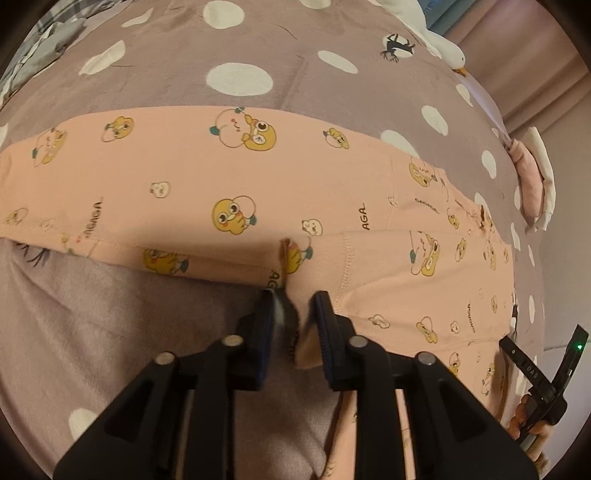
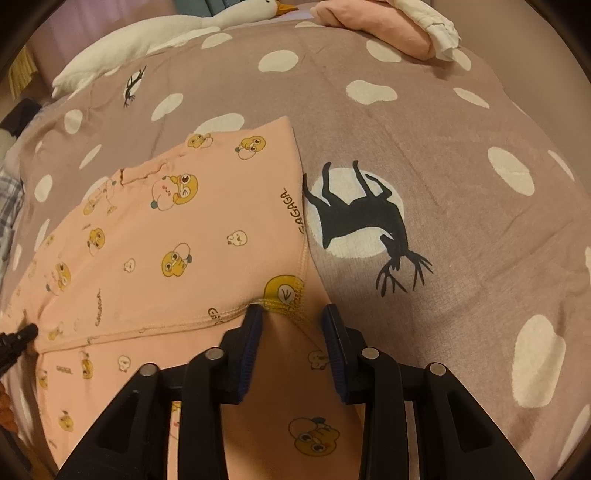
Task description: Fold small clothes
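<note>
A pink garment (image 1: 221, 177) printed with yellow cartoon ducks lies spread on the bed, partly folded over itself. In the left wrist view my left gripper (image 1: 293, 304) stands at its near edge, jaws apart, with a raised fold of the pink cloth in the gap and not pinched. In the right wrist view my right gripper (image 2: 291, 314) hovers over a stitched hem corner of the same pink garment (image 2: 166, 229), jaws apart, the cloth lying flat beneath them. The right gripper's body (image 1: 546, 376) shows at the left view's lower right edge.
The bedspread (image 2: 461, 221) is mauve with white dots and a black deer print (image 2: 369, 218). A white plush goose (image 2: 147, 33) lies at the far side. A stack of folded pink and white clothes (image 2: 388, 26) sits near it. Grey bedding (image 1: 48, 37) is bunched at far left.
</note>
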The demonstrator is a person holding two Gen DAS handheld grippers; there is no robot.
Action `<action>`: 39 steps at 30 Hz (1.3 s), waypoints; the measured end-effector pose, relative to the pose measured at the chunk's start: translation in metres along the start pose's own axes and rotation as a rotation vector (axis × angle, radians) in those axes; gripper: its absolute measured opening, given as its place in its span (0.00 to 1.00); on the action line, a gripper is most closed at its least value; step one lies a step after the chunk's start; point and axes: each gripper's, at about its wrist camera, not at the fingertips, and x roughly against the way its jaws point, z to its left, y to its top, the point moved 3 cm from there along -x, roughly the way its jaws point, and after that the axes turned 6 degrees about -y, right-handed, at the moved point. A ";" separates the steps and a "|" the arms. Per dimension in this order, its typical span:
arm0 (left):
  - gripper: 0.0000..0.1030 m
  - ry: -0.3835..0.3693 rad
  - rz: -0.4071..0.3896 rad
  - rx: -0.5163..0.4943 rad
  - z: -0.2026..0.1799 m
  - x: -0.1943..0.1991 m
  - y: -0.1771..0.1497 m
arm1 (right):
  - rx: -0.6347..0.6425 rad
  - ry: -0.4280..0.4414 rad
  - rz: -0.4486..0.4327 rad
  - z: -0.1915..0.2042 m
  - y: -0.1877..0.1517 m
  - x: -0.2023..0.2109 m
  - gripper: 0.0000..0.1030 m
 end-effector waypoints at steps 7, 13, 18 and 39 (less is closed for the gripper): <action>0.72 0.013 -0.161 0.066 0.020 0.066 0.001 | -0.022 -0.017 -0.023 -0.003 0.000 0.017 0.42; 0.86 0.050 -0.309 0.229 0.072 0.126 -0.014 | -0.065 0.049 -0.166 -0.009 -0.004 0.079 0.76; 0.87 0.108 -0.381 0.364 0.125 0.148 -0.024 | -0.110 0.100 -0.292 -0.020 -0.015 0.127 0.87; 0.28 -0.123 -0.506 0.764 0.241 0.114 0.005 | -0.208 -0.008 -0.256 -0.050 -0.070 0.151 0.88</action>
